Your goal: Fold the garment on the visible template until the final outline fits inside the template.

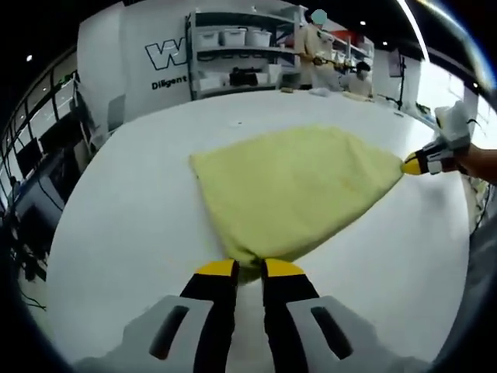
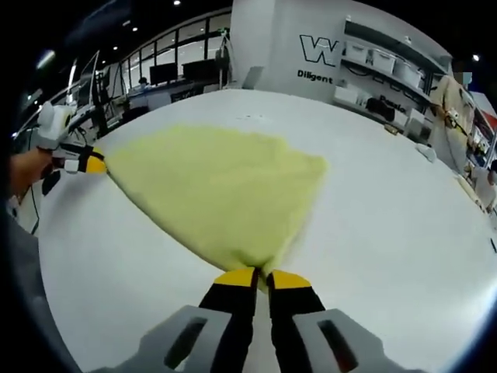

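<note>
A pale yellow garment (image 1: 299, 190) lies spread on the white table (image 1: 132, 225), pulled into a triangle between two corners. In the left gripper view my left gripper (image 1: 248, 269) is shut on the near corner. My right gripper (image 1: 417, 163) comes in from the right and pinches the far right corner. In the right gripper view the same garment (image 2: 221, 194) stretches from my right gripper (image 2: 262, 274), shut on its near corner, out to my left gripper (image 2: 92, 164) at the left. No template outline shows on the table.
Shelves with white bins (image 1: 233, 37) and a wall with lettering (image 1: 167, 56) stand beyond the table's far edge. A person (image 1: 317, 48) stands at the back. A hand (image 2: 27, 171) holds the other gripper at the left. Desks and monitors (image 2: 167, 74) line the background.
</note>
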Action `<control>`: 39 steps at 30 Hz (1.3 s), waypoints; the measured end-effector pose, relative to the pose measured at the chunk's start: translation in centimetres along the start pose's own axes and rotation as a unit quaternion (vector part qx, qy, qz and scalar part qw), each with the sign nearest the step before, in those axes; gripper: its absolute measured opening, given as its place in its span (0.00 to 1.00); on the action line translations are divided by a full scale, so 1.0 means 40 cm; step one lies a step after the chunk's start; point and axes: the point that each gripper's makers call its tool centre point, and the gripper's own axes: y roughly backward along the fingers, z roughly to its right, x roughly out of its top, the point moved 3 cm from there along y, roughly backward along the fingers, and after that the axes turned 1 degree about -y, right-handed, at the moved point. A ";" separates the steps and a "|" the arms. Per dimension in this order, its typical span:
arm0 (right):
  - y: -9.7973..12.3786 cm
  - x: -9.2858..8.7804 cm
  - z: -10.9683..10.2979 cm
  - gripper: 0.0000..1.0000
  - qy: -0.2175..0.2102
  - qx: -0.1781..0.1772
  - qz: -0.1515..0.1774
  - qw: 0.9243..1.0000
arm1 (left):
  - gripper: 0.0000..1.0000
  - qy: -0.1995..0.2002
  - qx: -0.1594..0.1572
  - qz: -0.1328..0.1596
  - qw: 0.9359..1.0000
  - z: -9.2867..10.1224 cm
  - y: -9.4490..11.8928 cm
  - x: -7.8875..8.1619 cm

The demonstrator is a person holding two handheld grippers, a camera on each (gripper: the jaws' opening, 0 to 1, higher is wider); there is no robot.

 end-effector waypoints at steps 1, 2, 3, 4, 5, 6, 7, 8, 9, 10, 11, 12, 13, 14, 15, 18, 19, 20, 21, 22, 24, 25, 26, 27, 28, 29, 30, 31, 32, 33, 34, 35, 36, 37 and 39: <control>0.000 0.000 0.000 0.00 0.001 0.000 -0.001 1.000 | 0.01 -0.003 -0.001 0.000 1.000 0.000 0.000 0.001; -0.001 0.001 0.000 0.00 0.002 0.000 -0.001 1.000 | 0.00 -0.008 -0.001 -0.001 1.000 0.000 0.001 0.001; -0.001 0.001 0.000 0.00 0.003 0.000 -0.001 1.000 | 0.00 -0.011 0.000 0.000 1.000 -0.002 0.001 0.002; 0.000 0.002 0.000 0.00 0.003 0.000 -0.001 1.000 | 0.00 -0.013 0.001 0.001 1.000 -0.003 0.002 0.003; 0.000 0.002 -0.001 0.00 0.003 0.000 -0.001 1.000 | 0.00 -0.014 0.000 0.001 1.000 -0.004 0.002 0.004; -0.001 0.002 0.000 0.00 0.003 0.000 -0.001 1.000 | 0.00 -0.016 0.001 0.002 1.000 -0.005 0.003 0.005; -0.001 0.002 0.000 0.00 0.003 0.000 -0.001 1.000 | 0.00 -0.016 0.001 0.003 1.000 -0.005 0.004 0.006; -0.001 0.002 0.000 0.00 0.003 0.000 -0.001 1.000 | 0.00 -0.015 0.001 0.004 1.000 -0.006 0.004 0.006; 0.000 0.002 0.001 0.00 0.004 -0.002 -0.001 1.000 | 0.00 -0.013 0.002 0.006 1.000 -0.008 0.005 0.007; 0.002 0.004 0.007 0.00 0.007 -0.009 0.001 1.000 | 0.00 -0.012 0.005 0.006 1.000 -0.010 0.006 0.007; 0.003 0.003 0.009 0.00 0.005 -0.011 0.001 1.000 | 0.00 -0.012 0.008 0.003 1.000 -0.014 0.008 0.004; 0.004 0.003 0.011 0.00 0.004 -0.014 0.000 1.000 | 0.00 -0.013 0.010 0.000 1.000 -0.017 0.011 0.001; 0.005 0.001 0.012 0.00 0.003 -0.016 -0.003 1.000 | 0.00 -0.013 0.009 -0.002 1.000 -0.019 0.011 -0.004; 0.005 0.001 0.015 0.00 0.004 -0.021 -0.004 1.000 | 0.00 -0.016 0.019 -0.018 1.000 -0.029 0.013 -0.019; 0.007 0.000 0.023 0.00 0.007 -0.033 -0.007 0.999 | 0.00 -0.010 0.018 -0.021 1.000 -0.031 0.013 -0.026; 0.005 0.000 0.019 0.00 0.005 -0.031 -0.009 0.999 | 0.00 -0.013 0.014 -0.023 1.000 -0.024 0.014 -0.036; 0.004 0.001 0.020 0.00 0.009 -0.031 -0.011 0.999 | 0.00 -0.014 0.013 -0.024 1.000 -0.021 0.013 -0.038; 0.003 0.001 0.021 0.00 0.009 -0.031 -0.012 0.999 | 0.00 -0.014 0.013 -0.024 1.000 -0.021 0.013 -0.038; 0.003 0.000 0.021 0.00 0.009 -0.030 -0.012 0.999 | 0.00 -0.012 0.013 -0.024 1.000 -0.020 0.013 -0.038; 0.003 0.000 0.021 0.00 0.009 -0.030 -0.012 0.999 | 0.00 -0.012 0.012 -0.025 1.000 -0.019 0.012 -0.039; 0.004 0.000 0.022 0.00 0.009 -0.029 -0.012 0.999 | 0.00 -0.010 0.012 -0.025 1.000 -0.019 0.011 -0.038; 0.004 0.000 0.022 0.00 0.009 -0.029 -0.012 0.999 | 0.00 -0.010 0.012 -0.024 1.000 -0.019 0.011 -0.038; 0.004 0.000 0.021 0.00 0.010 -0.029 -0.012 0.999 | 0.00 -0.010 0.012 -0.025 1.000 -0.019 0.011 -0.037; 0.005 -0.001 0.022 0.00 0.011 -0.029 -0.013 0.999 | 0.00 -0.009 0.011 -0.025 1.000 -0.017 0.011 -0.038; 0.006 -0.001 0.023 0.00 0.011 -0.029 -0.014 0.999 | 0.00 -0.010 0.010 -0.025 1.000 -0.015 0.011 -0.038; 0.007 -0.002 0.024 0.00 0.012 -0.030 -0.015 0.999 | 0.00 -0.010 0.009 -0.025 1.000 -0.012 0.013 -0.039; 0.008 -0.002 0.025 0.00 0.012 -0.030 -0.015 0.999 | 0.00 -0.010 0.008 -0.025 1.000 -0.011 0.013 -0.039; 0.011 -0.007 0.028 0.00 0.011 -0.030 -0.018 0.999 | 0.00 -0.010 0.006 -0.027 1.000 -0.007 0.015 -0.042; 0.014 -0.009 0.028 0.00 0.012 -0.030 -0.019 0.999 | 0.00 -0.011 0.003 -0.028 1.000 -0.002 0.018 -0.044; 0.018 -0.012 0.028 0.00 0.012 -0.030 -0.022 0.999 | 0.00 -0.012 0.002 -0.028 1.000 0.000 0.020 -0.045; 0.023 -0.017 0.029 0.00 0.013 -0.029 -0.024 0.999 | 0.00 -0.013 -0.002 -0.031 0.999 0.010 0.025 -0.049; 0.028 -0.022 0.031 0.00 0.012 -0.030 -0.027 0.999 | 0.00 -0.014 -0.003 -0.032 0.999 0.013 0.027 -0.050; 0.032 -0.026 0.031 0.00 0.009 -0.030 -0.029 0.999 | 0.00 -0.017 -0.006 -0.033 0.999 0.019 0.030 -0.052; 0.036 -0.030 0.031 0.00 0.007 -0.029 -0.030 0.999 | 0.00 -0.021 -0.008 -0.034 0.999 0.028 0.035 -0.057; 0.045 -0.037 0.031 0.00 0.002 -0.031 -0.034 0.999 | 0.00 -0.021 -0.011 -0.037 0.999 0.035 0.040 -0.062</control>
